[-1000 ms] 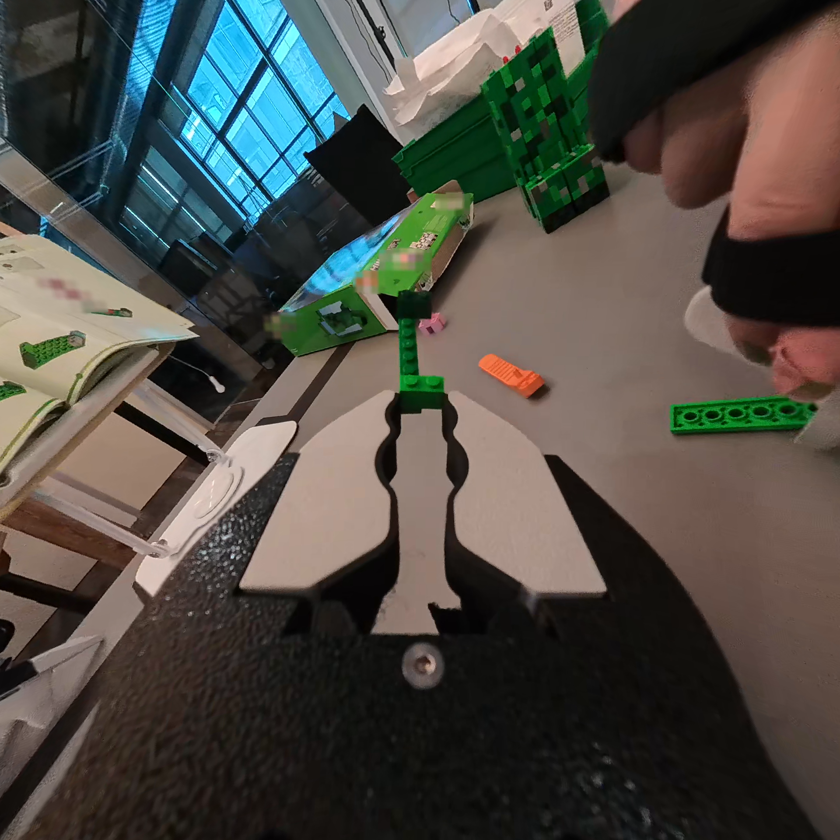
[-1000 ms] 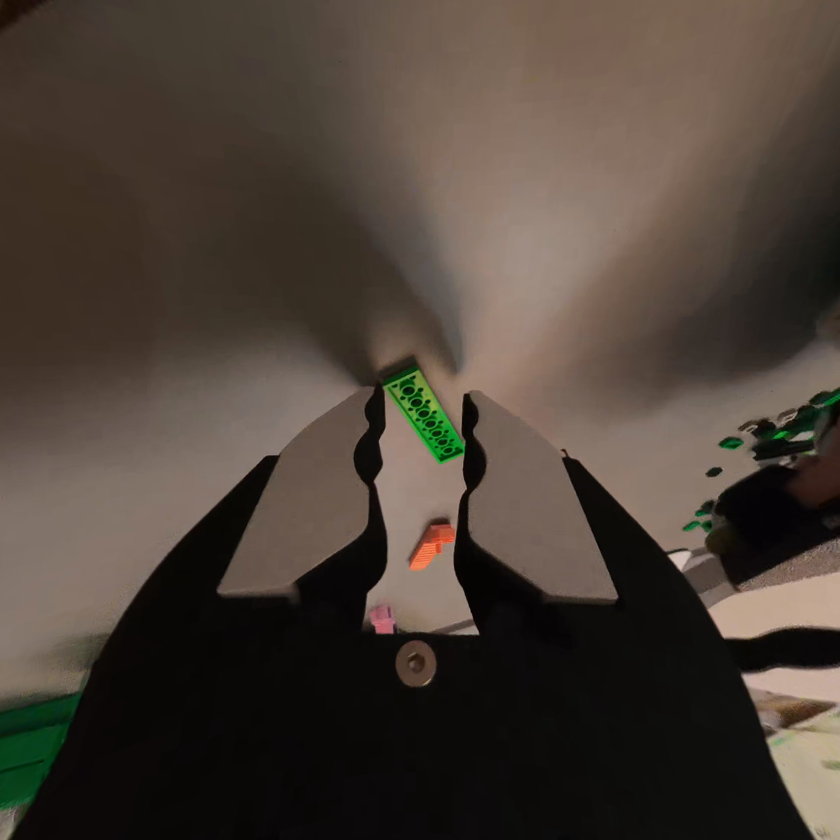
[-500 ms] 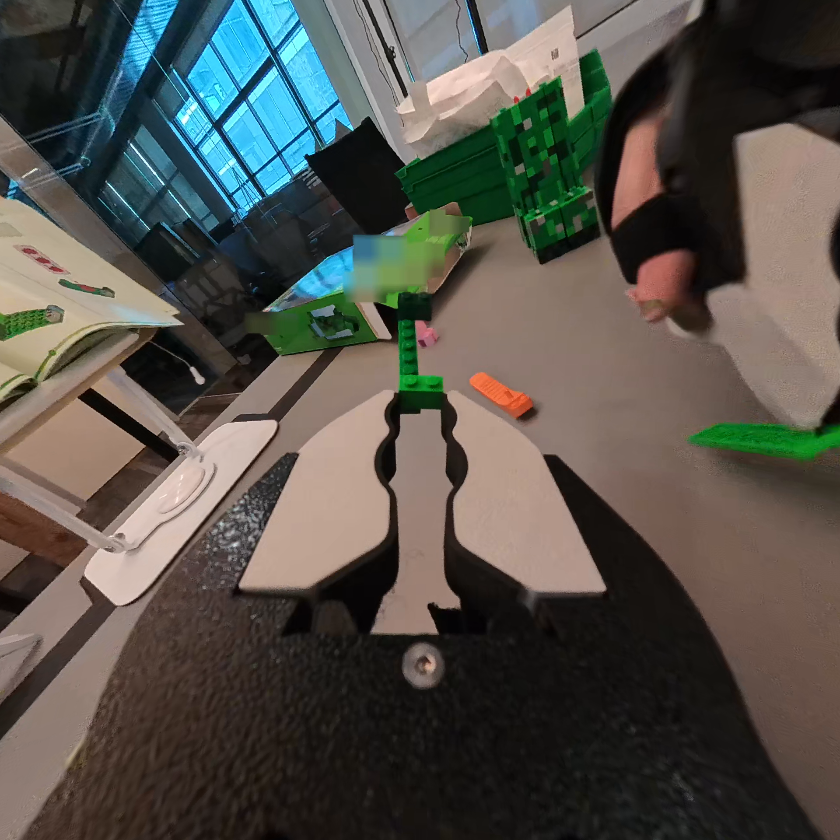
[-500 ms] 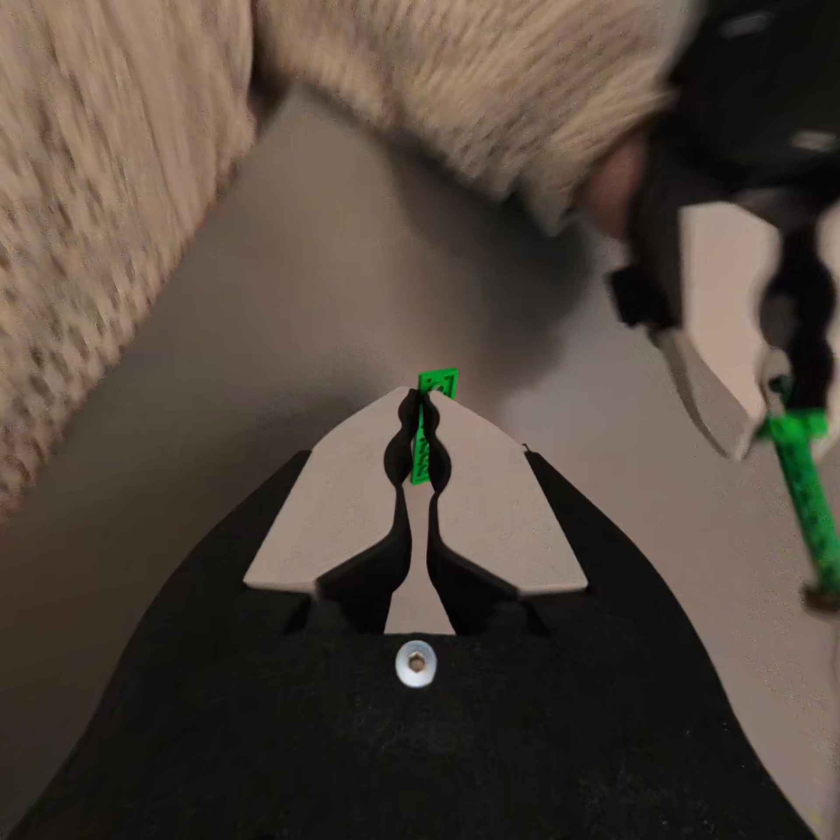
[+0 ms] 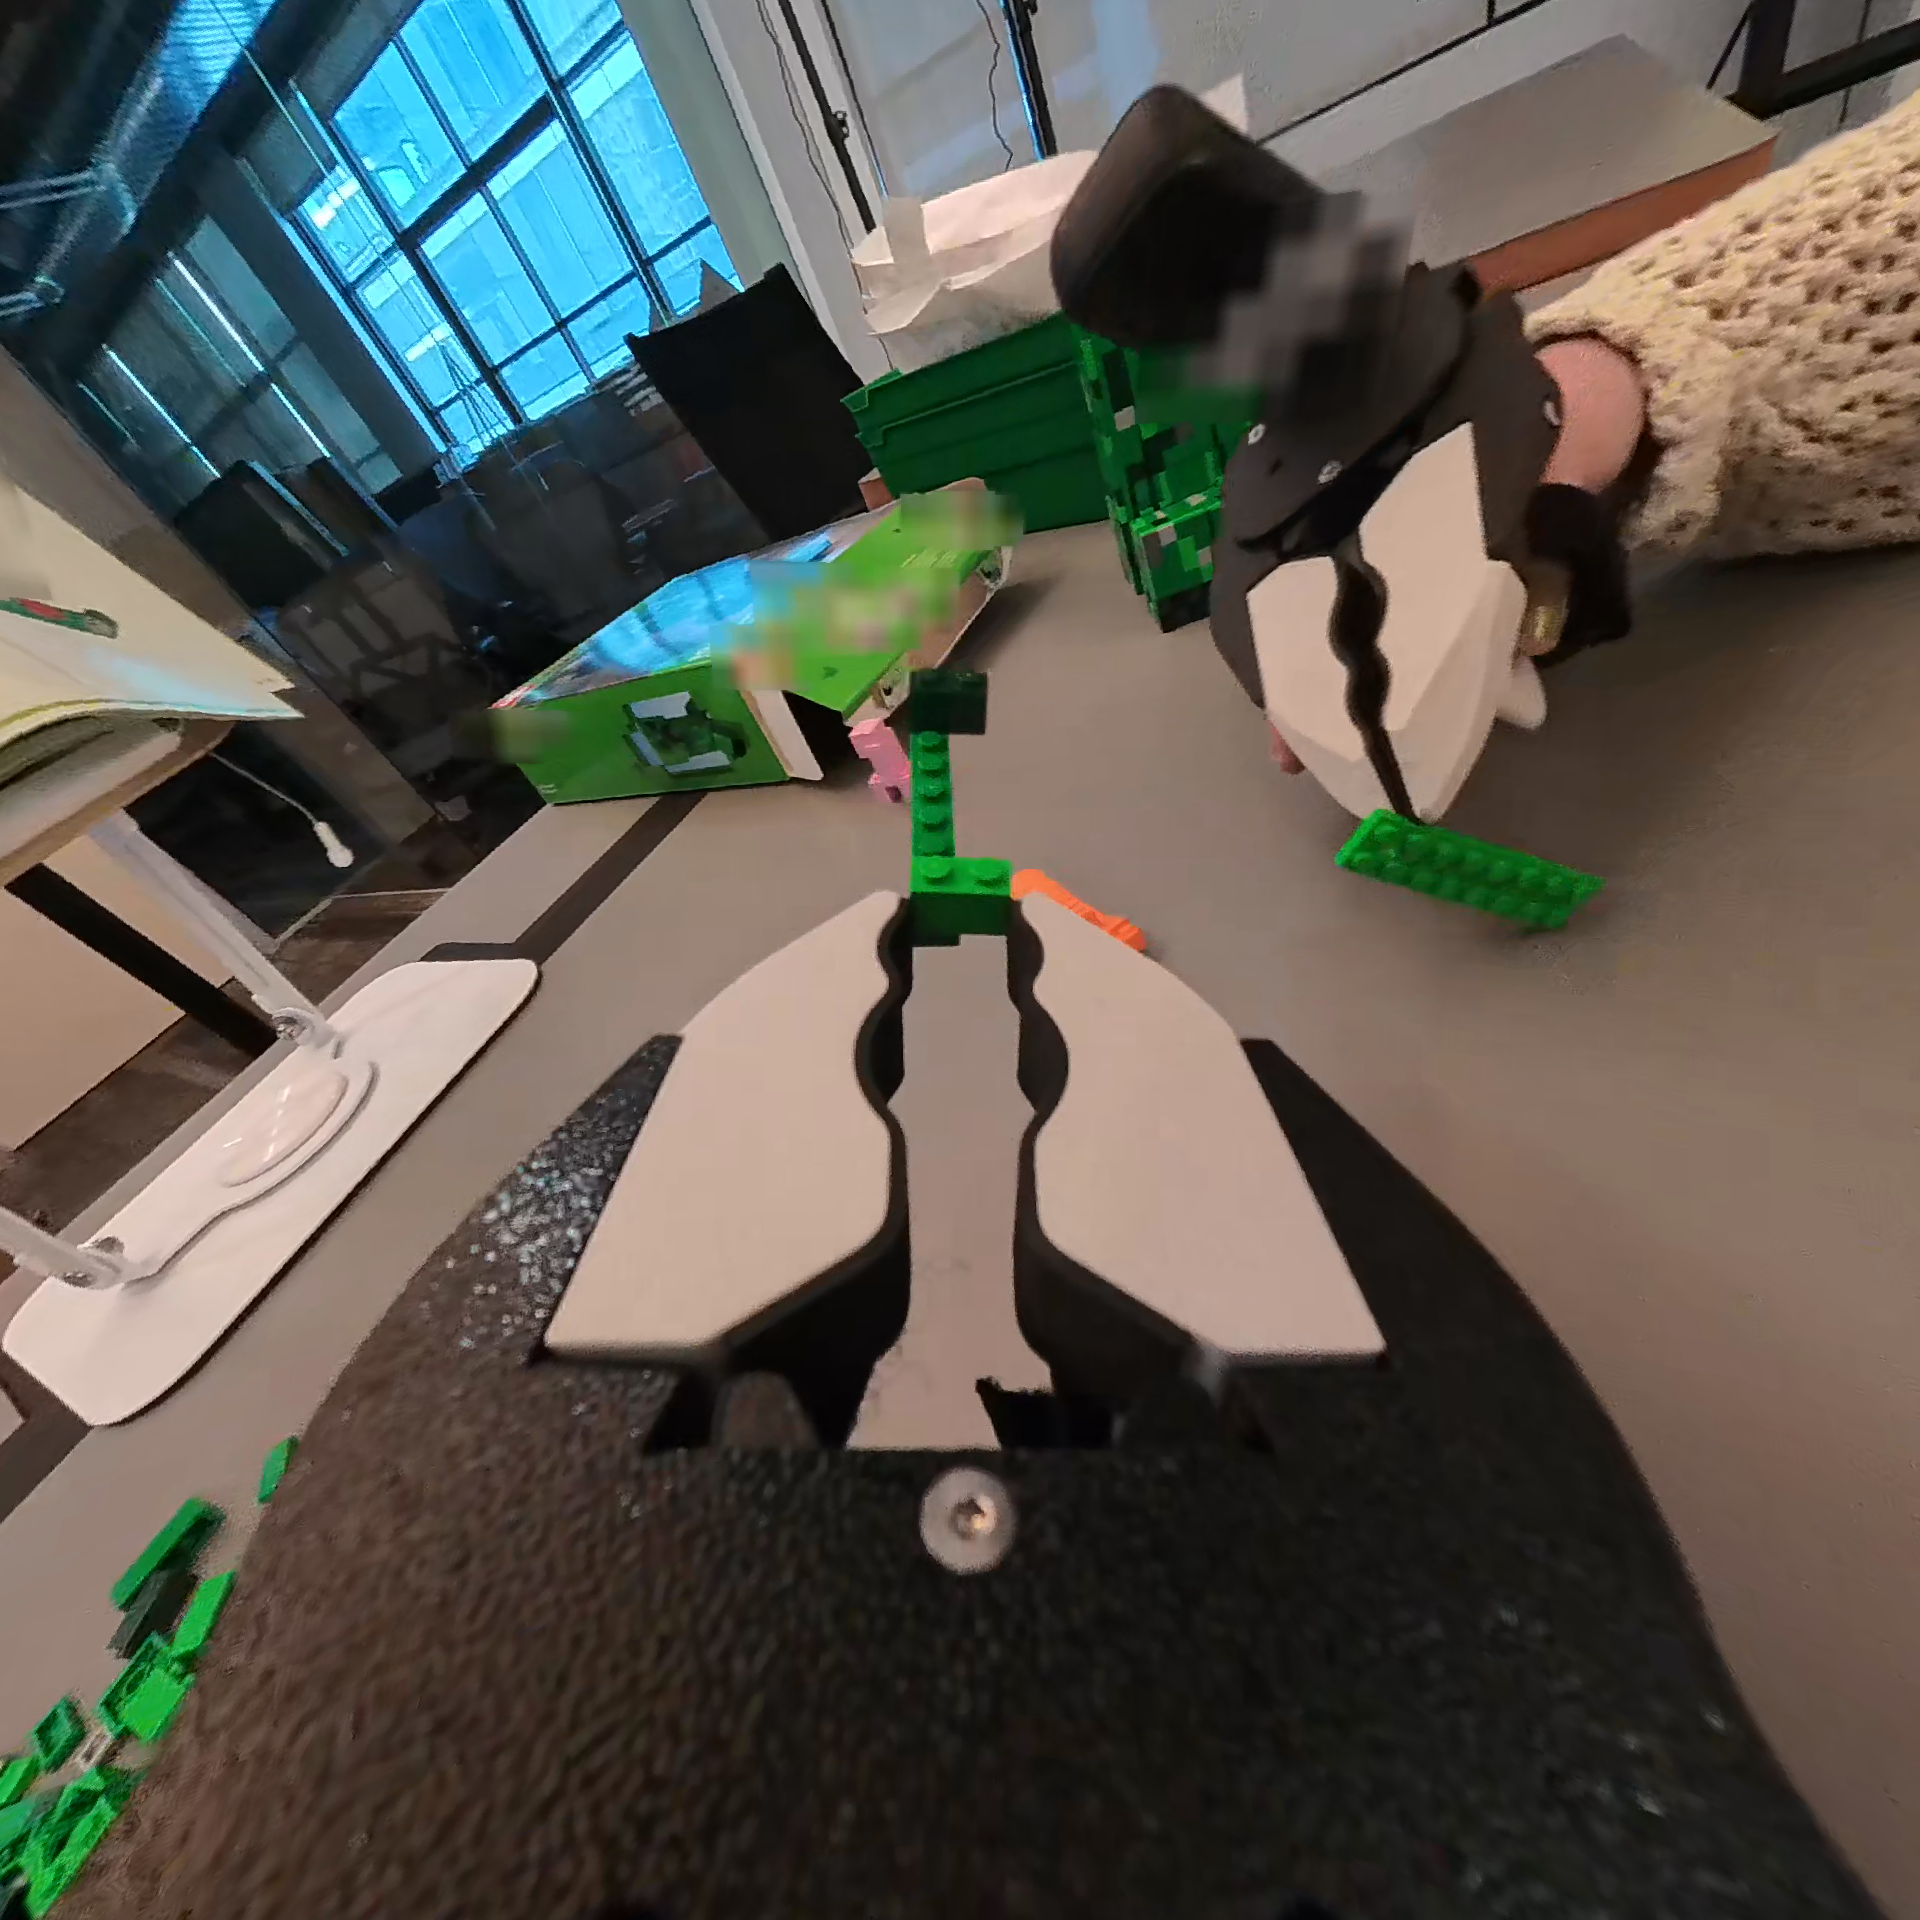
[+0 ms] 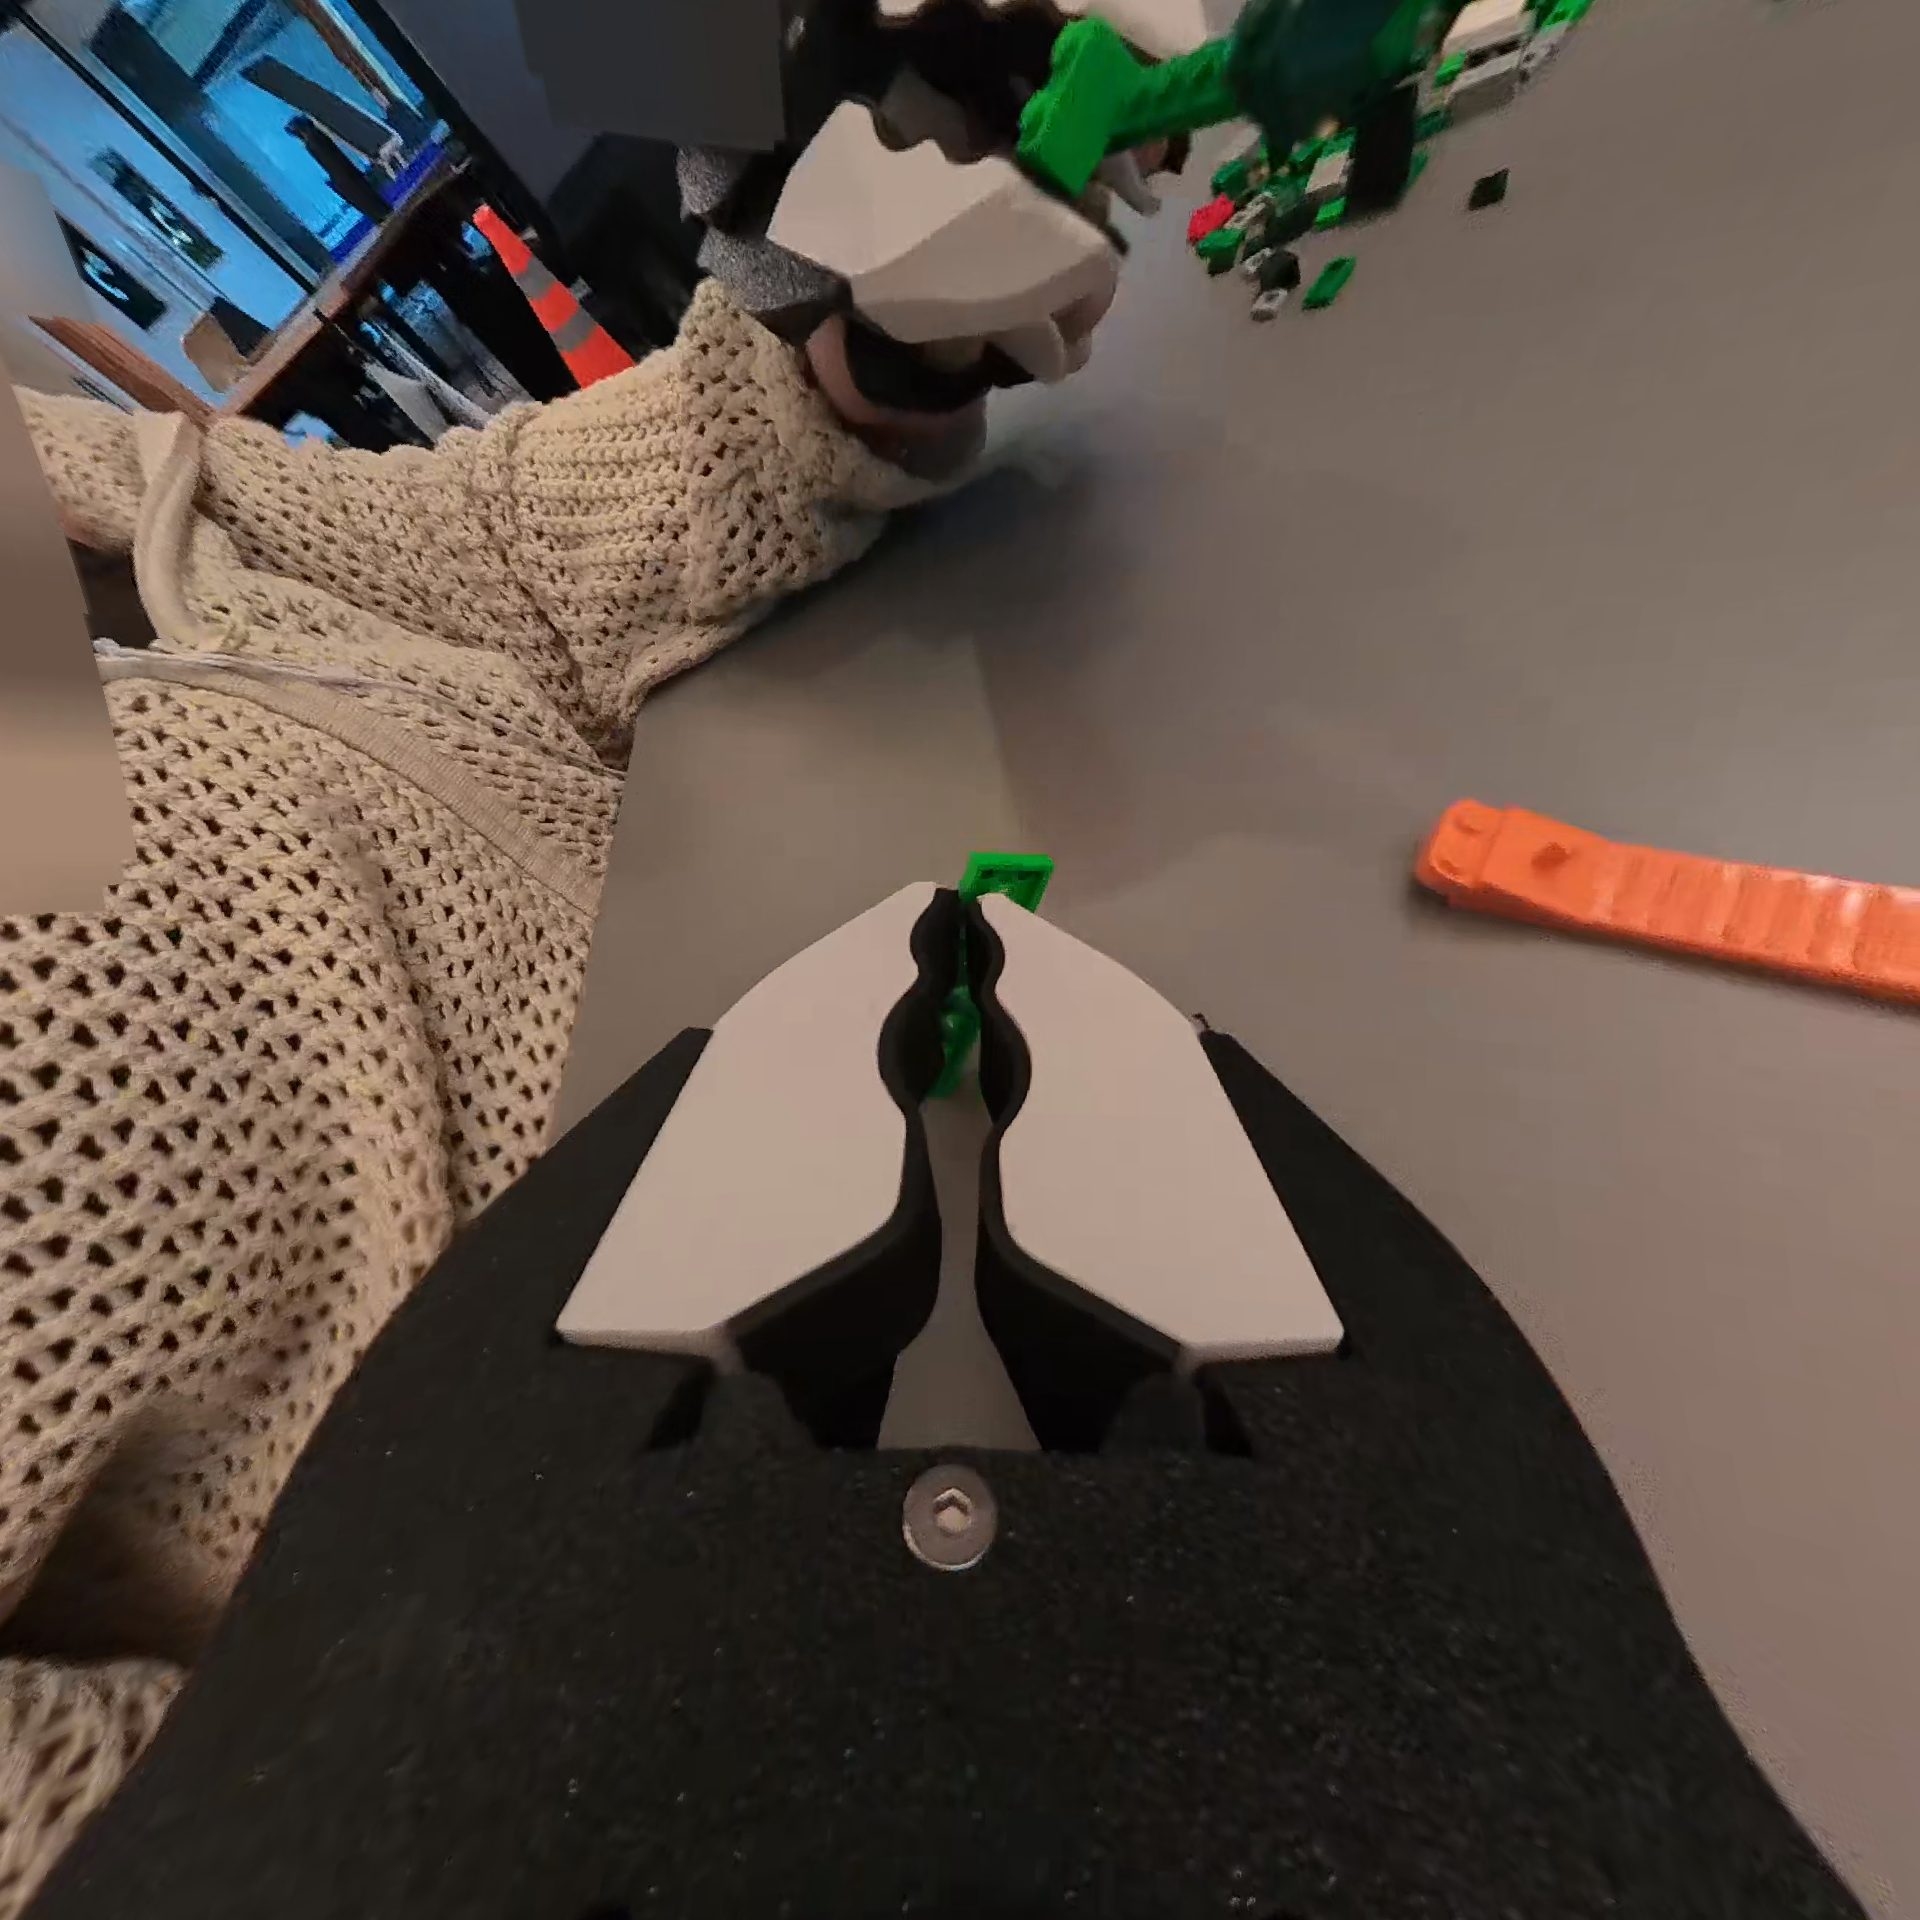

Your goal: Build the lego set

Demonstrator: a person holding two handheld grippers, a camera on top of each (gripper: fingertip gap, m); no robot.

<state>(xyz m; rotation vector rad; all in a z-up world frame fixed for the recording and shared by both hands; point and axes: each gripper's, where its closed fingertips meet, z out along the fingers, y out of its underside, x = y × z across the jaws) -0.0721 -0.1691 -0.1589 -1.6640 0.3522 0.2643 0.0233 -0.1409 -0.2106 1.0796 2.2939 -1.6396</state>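
The left gripper is clamping its jaws on the green brick stem, which is pointing straight ahead. The right gripper is pinching the flat green plate by one end, its long axis running sideways, above the worktop, right of the stem.

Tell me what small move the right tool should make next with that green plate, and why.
Probably carry the green plate left toward the green stick assembly. The right tool is shut on one end of the plate, and the left tool holds the assembly apart from it, above the orange separator.
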